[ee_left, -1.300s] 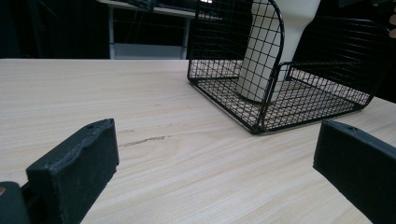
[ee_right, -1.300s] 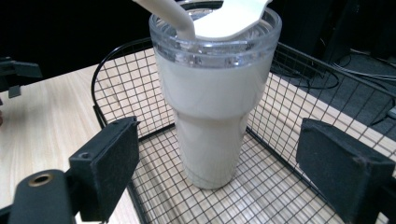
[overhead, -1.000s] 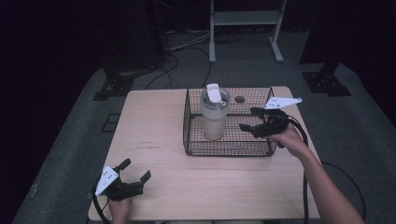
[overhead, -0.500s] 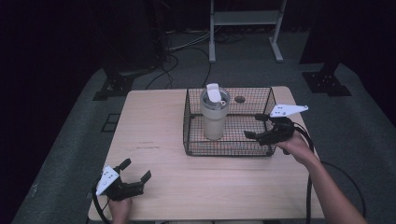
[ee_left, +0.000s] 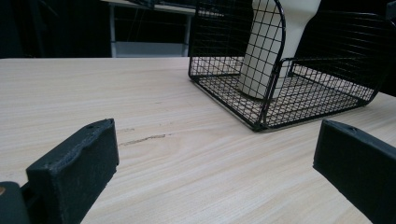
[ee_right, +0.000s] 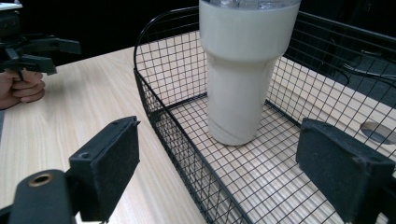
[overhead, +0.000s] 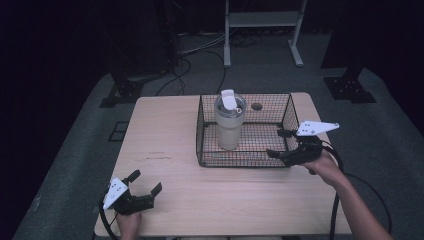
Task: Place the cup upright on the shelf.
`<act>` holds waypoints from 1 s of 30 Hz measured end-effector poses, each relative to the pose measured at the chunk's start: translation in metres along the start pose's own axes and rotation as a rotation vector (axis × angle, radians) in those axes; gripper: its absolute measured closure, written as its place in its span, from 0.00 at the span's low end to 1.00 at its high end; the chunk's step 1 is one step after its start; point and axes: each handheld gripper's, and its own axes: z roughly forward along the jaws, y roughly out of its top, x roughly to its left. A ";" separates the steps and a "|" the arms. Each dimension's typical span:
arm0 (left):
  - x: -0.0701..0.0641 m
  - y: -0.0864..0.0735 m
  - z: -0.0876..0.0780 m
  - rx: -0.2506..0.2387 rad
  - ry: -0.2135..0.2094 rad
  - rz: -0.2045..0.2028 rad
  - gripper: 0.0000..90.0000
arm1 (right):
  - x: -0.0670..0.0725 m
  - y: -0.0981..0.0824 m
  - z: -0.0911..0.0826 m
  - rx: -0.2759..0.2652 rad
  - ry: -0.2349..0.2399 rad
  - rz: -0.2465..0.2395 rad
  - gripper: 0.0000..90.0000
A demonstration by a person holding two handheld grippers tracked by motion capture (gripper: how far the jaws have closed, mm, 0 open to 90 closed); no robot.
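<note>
A cream tumbler (overhead: 230, 124) with a clear lid stands upright inside a black wire basket (overhead: 205, 150) at the back middle of the table. The tumbler (ee_right: 243, 70) fills the centre of the right gripper view, and the tumbler (ee_left: 275, 42) shows behind mesh in the left gripper view. My right gripper (overhead: 279, 143) hovers open at the basket's right front corner, its jaws straddling the basket wall (ee_right: 154, 116), holding nothing. My left gripper (overhead: 146, 183) rests open near the table's front left edge, far from the basket (ee_left: 261, 93), nothing between its jaws.
The light wood table (overhead: 170, 135) has a round cable hole (overhead: 257, 106) behind the tumbler. A metal stand (overhead: 260, 20) and floor cables lie beyond the table's far edge. Cables trail from both grippers off the front edge.
My right gripper has drawn back from over the basket toward its right front corner and lowered. The left gripper has stayed put.
</note>
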 end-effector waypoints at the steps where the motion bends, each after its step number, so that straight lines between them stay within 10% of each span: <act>1: 0.000 0.000 0.000 0.000 0.000 -0.001 0.00 | 0.001 -0.002 -0.001 0.000 0.001 0.001 0.14; 30: -0.001 0.000 0.001 0.010 0.005 0.010 0.00 | 0.021 -0.050 -0.023 0.002 0.018 0.016 0.14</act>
